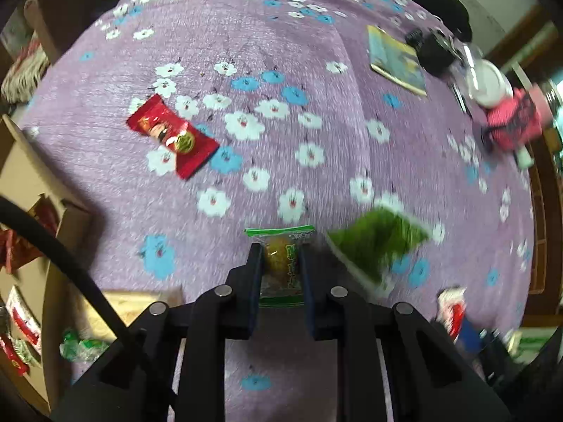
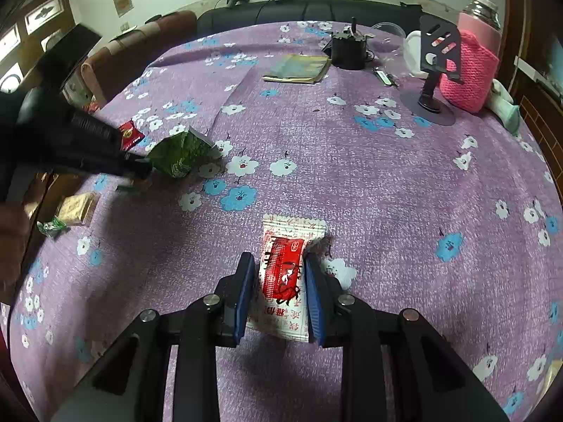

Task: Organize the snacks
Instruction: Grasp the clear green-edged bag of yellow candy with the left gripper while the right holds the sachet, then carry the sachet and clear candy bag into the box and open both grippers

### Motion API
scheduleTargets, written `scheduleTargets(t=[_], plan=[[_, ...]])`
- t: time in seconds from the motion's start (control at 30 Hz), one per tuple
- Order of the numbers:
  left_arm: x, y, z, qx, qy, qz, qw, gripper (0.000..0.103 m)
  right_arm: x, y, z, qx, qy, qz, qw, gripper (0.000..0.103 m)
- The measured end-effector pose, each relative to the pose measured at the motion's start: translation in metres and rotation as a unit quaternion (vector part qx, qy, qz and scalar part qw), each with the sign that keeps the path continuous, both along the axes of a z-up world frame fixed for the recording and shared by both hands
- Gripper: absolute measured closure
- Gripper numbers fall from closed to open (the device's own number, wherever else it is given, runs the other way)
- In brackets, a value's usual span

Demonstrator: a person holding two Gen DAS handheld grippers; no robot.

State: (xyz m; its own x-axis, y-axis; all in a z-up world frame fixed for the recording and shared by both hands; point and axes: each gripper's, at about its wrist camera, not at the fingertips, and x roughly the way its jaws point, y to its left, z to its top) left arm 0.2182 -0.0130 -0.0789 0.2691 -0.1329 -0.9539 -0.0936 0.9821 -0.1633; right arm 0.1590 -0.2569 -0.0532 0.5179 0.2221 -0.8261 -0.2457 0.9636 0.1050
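Left wrist view: left claw (image 1: pixel 280 263) pinches a light, crinkly green-edged snack packet (image 1: pixel 281 263) mid-body; right claw (image 2: pixel 279 281) grips a red-and-white sachet (image 2: pixel 286 274) likewise.

Left gripper (image 1: pixel 279 260) pointing steeply down, jaws pinching narrow, gripping green-edged snack packet (image 1: pixel 281 263). Right gripper (image 2: pixel 279 281) tilting down, jaws clamping red-and-white sachet (image 2: pixel 286 274).

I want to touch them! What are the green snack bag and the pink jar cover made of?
The green bag looks like thin, shiny plastic or foil film: it is crinkled and catches the light. The pink cover looks like knitted yarn, soft and matte, with a bumpy stitch pattern. The jar above it looks like clear glass or plastic.
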Motion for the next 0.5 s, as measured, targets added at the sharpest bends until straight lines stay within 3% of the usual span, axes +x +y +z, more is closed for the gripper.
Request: scheduleTargets(t=[0.33,0.5], plan=[[-0.086,0.007,0.004,0.034,-0.035,-0.05,0.9976,0.081,-0.034,0.003,0.003,-0.022,0.006,0.009,1.0,0.075],[-0.114,0.008,0.004,0.056,-0.053,-0.069,0.9946,0.081,-0.032,0.007,0.003,-0.03,0.011,0.011,0.999,0.075]])
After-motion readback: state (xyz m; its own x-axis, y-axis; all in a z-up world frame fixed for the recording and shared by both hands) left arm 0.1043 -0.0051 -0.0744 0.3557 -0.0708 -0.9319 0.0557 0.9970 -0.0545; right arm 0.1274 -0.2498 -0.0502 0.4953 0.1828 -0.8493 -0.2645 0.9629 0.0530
